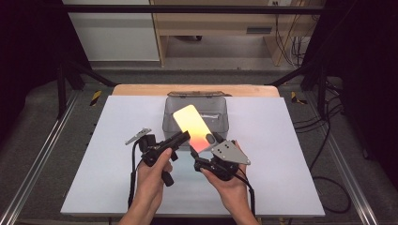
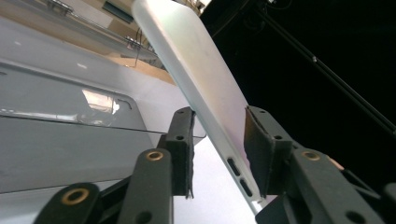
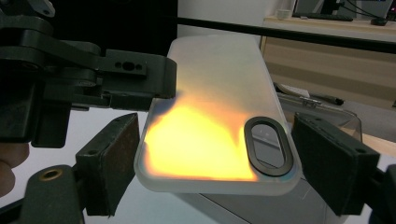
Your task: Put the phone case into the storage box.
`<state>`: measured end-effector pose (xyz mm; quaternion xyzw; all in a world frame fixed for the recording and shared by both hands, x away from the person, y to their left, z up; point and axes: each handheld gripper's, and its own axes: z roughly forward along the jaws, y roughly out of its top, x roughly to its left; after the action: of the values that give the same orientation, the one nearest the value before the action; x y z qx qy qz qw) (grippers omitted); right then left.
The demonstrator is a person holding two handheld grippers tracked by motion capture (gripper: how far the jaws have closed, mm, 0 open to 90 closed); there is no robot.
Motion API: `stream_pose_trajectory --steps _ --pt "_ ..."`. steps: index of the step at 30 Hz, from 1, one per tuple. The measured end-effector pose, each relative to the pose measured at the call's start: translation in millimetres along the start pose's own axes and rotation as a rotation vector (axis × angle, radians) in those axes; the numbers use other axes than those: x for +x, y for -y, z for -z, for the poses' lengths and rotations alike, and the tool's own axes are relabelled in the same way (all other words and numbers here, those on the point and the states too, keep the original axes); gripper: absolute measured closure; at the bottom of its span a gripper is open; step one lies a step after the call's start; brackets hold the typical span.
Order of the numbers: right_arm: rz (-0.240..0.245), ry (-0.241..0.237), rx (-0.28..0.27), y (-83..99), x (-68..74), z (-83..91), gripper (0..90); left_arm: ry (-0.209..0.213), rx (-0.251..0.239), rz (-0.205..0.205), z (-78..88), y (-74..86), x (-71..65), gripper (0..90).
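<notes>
Two grippers share one phone case (image 1: 193, 127), lifted above the clear bin (image 1: 174, 123) on the white table (image 1: 281, 154). Right gripper (image 1: 196, 154) pinches its camera end steady, so left gripper (image 1: 186, 136) clamps the long edges.

high view looks forward and down over the white table (image 1: 281, 140); both gripper views sit close on the frosted translucent orange-tinted phone case (image 3: 215, 121)
</notes>
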<state>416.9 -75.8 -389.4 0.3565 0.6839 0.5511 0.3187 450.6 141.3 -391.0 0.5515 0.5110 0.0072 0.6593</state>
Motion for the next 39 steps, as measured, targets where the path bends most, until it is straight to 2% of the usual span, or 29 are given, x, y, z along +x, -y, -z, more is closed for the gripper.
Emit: stream_pose_trajectory --steps 3,7,13,23,24,25,26,27,28,32,38,39 --pt "-0.011 0.004 0.01 3.3 1.1 -1.6 17.7 -0.006 -0.017 0.002 0.1 1.0 -2.2 68.1" --pt "-0.052 0.0 0.021 9.1 2.1 -4.0 17.5 -0.004 -0.031 0.003 0.5 2.1 -4.6 73.4" --pt "-0.085 -0.006 0.037 15.1 1.9 -8.1 17.5 0.014 -0.042 -0.008 0.8 4.3 -9.4 79.0" --pt "-0.13 -0.038 0.033 19.7 -1.1 -11.5 17.1 0.017 -0.036 -0.087 1.9 3.0 -12.6 80.7" --pt "-0.136 -0.046 0.024 20.1 -1.3 -11.8 22.9 0.007 -0.032 -0.101 2.2 2.6 -12.8 81.4" --pt "-0.135 -0.06 0.007 20.2 -0.6 -11.5 24.4 0.011 -0.032 -0.106 2.4 1.6 -12.1 81.5" --pt "-0.112 -0.052 -0.001 20.2 0.8 -11.9 20.4 0.014 -0.032 -0.099 2.4 1.3 -12.3 81.4" --pt "-0.11 -0.048 -0.004 20.1 1.8 -12.4 18.6 0.012 -0.03 -0.102 2.3 0.8 -12.4 81.5" --pt "-0.119 -0.06 -0.003 20.3 2.3 -13.3 13.1 0.01 -0.027 -0.112 2.3 0.3 -12.2 81.5" --pt "-0.098 -0.052 0.005 20.6 2.2 -12.6 10.9 -0.021 -0.029 -0.162 3.2 -6.0 -12.2 81.5" --pt "-0.048 -0.036 0.067 23.5 -6.0 -11.7 7.5 -0.063 -0.001 -0.232 6.6 -20.7 -12.4 81.4" --pt "-0.027 -0.026 0.092 24.8 -12.0 -10.8 8.5 -0.07 0.006 -0.236 7.3 -23.8 -11.9 81.4"
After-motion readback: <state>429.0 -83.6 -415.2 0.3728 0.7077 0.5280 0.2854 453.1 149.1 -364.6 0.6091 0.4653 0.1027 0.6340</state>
